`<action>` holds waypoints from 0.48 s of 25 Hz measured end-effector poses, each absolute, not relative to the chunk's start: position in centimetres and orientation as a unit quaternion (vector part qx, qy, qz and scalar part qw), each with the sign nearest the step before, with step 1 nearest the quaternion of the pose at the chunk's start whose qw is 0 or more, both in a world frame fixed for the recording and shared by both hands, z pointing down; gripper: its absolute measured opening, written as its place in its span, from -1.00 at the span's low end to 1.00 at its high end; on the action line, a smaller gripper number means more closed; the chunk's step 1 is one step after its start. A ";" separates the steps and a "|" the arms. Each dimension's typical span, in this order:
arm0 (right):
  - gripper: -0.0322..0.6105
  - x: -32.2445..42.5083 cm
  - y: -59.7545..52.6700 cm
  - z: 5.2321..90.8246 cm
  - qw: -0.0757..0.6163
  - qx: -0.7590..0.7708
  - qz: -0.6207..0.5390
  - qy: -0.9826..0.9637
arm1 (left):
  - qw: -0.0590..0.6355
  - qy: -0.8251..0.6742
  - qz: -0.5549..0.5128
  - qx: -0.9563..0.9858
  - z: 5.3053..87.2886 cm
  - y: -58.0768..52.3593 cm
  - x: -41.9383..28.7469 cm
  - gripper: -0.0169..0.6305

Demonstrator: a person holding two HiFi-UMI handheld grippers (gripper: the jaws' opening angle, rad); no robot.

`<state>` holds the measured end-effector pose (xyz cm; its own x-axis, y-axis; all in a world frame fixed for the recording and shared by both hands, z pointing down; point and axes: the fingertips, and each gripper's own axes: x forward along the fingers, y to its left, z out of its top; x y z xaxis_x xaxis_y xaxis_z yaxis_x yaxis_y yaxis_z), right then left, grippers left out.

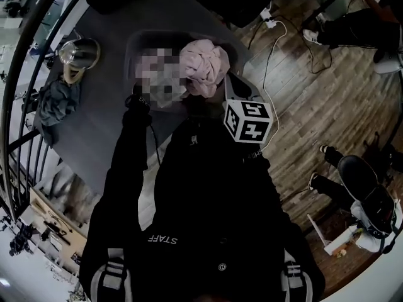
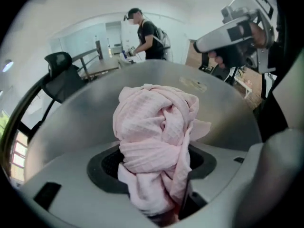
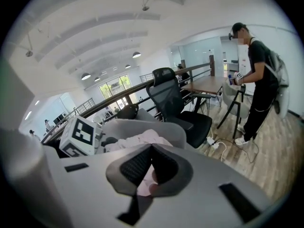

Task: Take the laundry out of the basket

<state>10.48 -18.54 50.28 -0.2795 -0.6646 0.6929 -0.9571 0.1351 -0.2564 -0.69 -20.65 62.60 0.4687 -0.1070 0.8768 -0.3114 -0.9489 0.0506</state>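
Note:
A grey laundry basket [image 1: 135, 46] stands on the dark table [image 1: 101, 131], with a bundled pink cloth [image 1: 204, 68] at its right side. In the left gripper view the pink cloth [image 2: 154, 141] rises as a twisted bundle straight ahead. Its lower end is pinched in my left gripper [image 2: 159, 208], and the basket's inner wall [image 2: 76, 122] curves behind it. My right gripper [image 3: 152, 148] hovers by the basket's near right rim, its marker cube [image 1: 249, 121] facing up. Its pads meet at the tips and hold nothing.
A metal pot [image 1: 79, 54] and a crumpled blue-grey cloth [image 1: 58, 102] lie at the table's left end. A railing runs along the left. Cables [image 1: 271, 24] trail over the wooden floor. A black office chair [image 3: 173, 103] and a standing person [image 3: 261, 80] are beyond the basket.

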 end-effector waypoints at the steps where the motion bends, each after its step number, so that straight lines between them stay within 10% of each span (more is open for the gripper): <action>1: -0.86 10.8 -18.4 49.7 0.208 0.566 0.339 -0.722 | 0.103 -0.138 0.487 0.856 61.2 -20.7 -1.0 0.02; 12: -0.86 10.9 -19.1 41.4 0.145 0.601 0.247 -0.746 | 0.138 -0.319 0.282 0.894 46.1 -21.8 -4.2 0.03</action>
<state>10.94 -19.10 41.38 -0.2355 -0.8257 0.5126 -0.9685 0.1554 -0.1947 -4.23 -21.76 46.05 0.6373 -0.4939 0.5915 -0.6489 -0.7580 0.0661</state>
